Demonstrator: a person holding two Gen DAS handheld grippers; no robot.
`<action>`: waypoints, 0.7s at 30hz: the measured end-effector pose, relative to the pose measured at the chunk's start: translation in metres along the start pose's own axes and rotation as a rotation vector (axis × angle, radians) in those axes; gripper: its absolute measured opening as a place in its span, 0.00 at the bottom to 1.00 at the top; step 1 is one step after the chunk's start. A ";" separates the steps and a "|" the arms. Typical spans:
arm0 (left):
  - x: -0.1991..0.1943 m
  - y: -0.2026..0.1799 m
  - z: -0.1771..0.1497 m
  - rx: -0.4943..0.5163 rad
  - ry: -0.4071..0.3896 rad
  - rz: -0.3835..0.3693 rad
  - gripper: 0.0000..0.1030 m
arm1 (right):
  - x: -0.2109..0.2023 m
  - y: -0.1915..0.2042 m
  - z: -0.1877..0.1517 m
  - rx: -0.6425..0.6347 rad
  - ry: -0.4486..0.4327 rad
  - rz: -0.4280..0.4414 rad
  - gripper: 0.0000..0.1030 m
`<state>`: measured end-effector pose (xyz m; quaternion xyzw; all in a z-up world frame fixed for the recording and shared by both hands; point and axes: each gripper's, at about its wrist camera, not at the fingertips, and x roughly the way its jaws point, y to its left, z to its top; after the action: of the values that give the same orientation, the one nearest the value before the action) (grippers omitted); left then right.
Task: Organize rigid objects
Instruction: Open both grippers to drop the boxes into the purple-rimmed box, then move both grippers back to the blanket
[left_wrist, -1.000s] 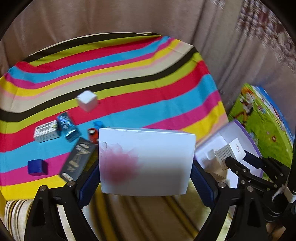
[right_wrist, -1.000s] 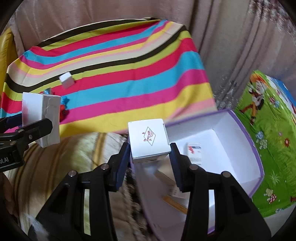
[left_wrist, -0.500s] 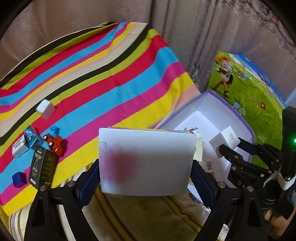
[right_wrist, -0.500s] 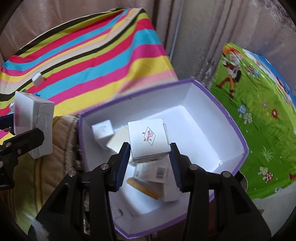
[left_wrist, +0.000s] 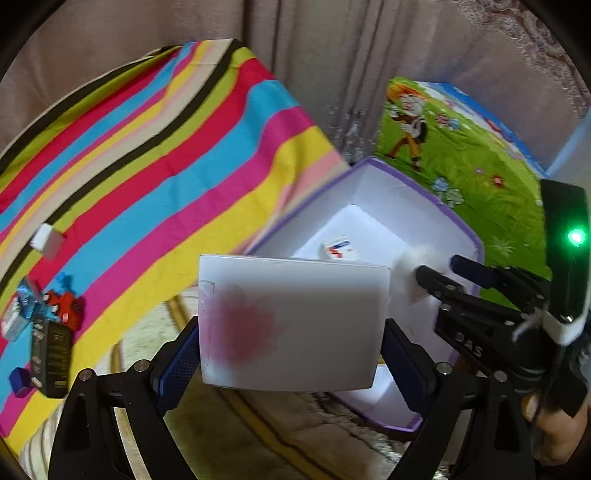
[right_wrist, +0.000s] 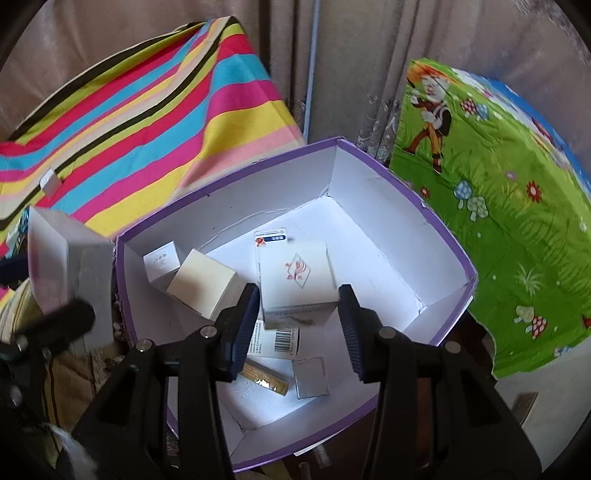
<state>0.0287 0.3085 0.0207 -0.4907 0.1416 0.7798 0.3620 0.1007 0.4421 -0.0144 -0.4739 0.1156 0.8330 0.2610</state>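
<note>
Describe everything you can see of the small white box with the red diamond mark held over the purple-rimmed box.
The small white box looks like thin cardboard, roughly cube-shaped, with a red diamond logo on its upper face and faint print on the front. The right tongs clamp its two sides with blue ribbed pads. It hangs slightly tilted above the open purple-rimmed box, over cartons lying inside. Its edges are a little blurred.

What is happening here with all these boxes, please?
A person is tidying small boxes from a striped cloth into a white carton with a purple rim. The right claw holds a small white box with a red diamond mark above the carton, where several boxes already lie. The left claw grips a larger flat white box with a pink blotch, beside the carton's edge. A red toy car and a few boxes remain on the cloth.
</note>
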 end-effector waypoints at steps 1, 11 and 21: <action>0.000 0.000 0.000 -0.010 0.002 -0.019 0.98 | 0.001 -0.002 0.001 0.008 0.004 0.002 0.50; -0.001 0.015 -0.003 -0.100 0.032 -0.136 1.00 | -0.002 -0.002 0.002 0.026 0.001 0.029 0.69; -0.023 0.058 -0.019 -0.226 0.004 -0.090 1.00 | -0.012 0.032 0.004 -0.044 -0.015 0.083 0.69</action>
<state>0.0064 0.2470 0.0238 -0.5358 0.0316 0.7728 0.3388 0.0855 0.4128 -0.0037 -0.4680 0.1148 0.8491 0.2165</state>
